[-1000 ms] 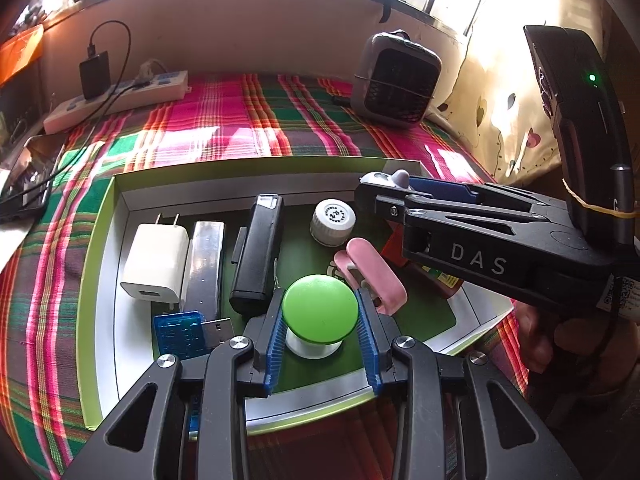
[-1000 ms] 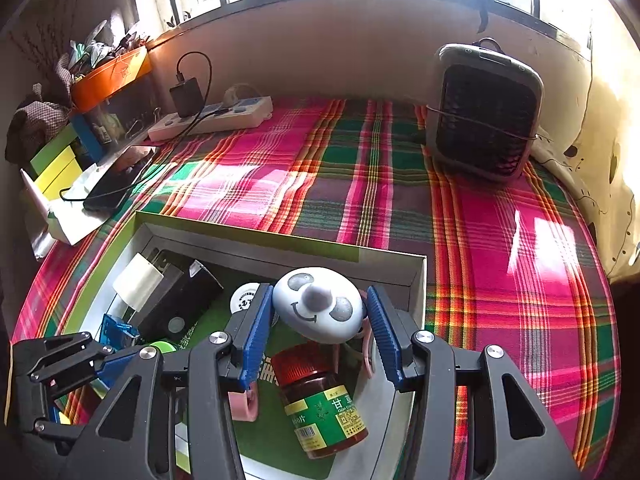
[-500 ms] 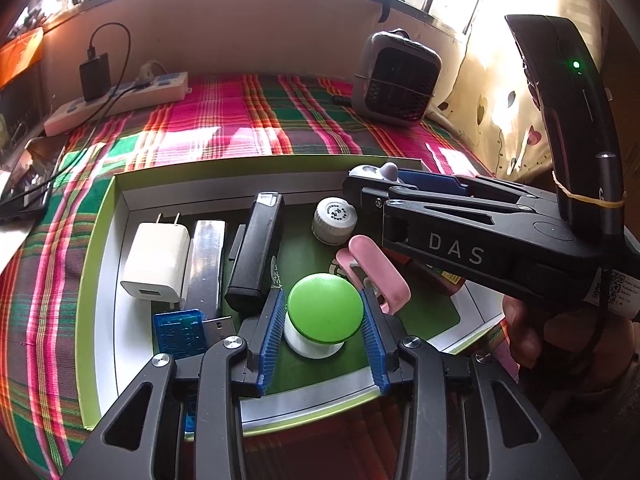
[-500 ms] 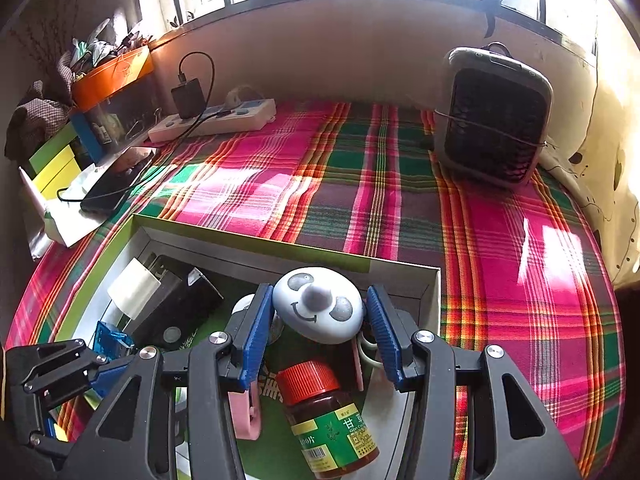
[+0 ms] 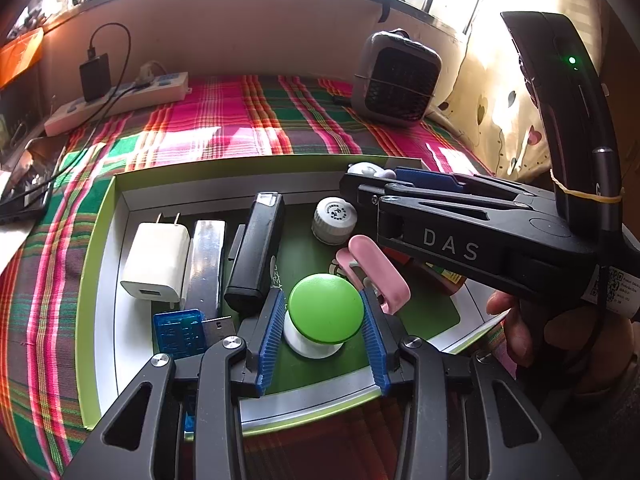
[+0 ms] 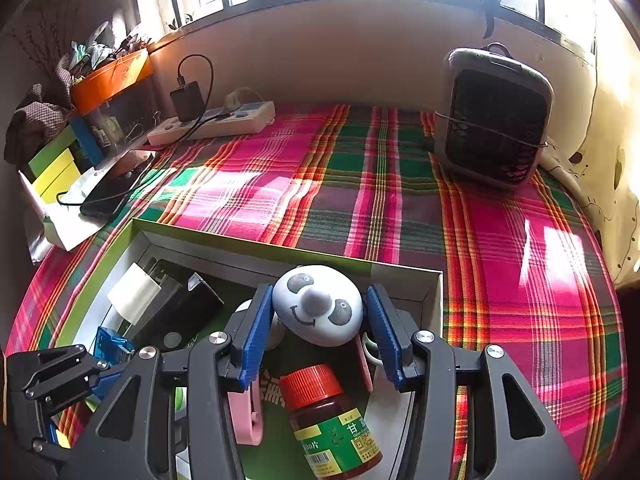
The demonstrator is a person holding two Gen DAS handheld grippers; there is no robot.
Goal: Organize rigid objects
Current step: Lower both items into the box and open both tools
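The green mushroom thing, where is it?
In the left wrist view the green mushroom stands in the tray, between the left gripper's blue pads, beside the pink clip.

A pink-and-green plaid cloth point(image 6: 360, 184) covers the table. At its far edge lie a white plastic power strip point(image 6: 216, 122) and a grey boxy fan point(image 6: 496, 120); 1 black phone point(image 6: 116, 184) lies left.

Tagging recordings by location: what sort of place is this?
Probably a home room: a bed or table under a pink-and-green plaid cloth beneath a window, with a white power strip and a small grey desktop fan.
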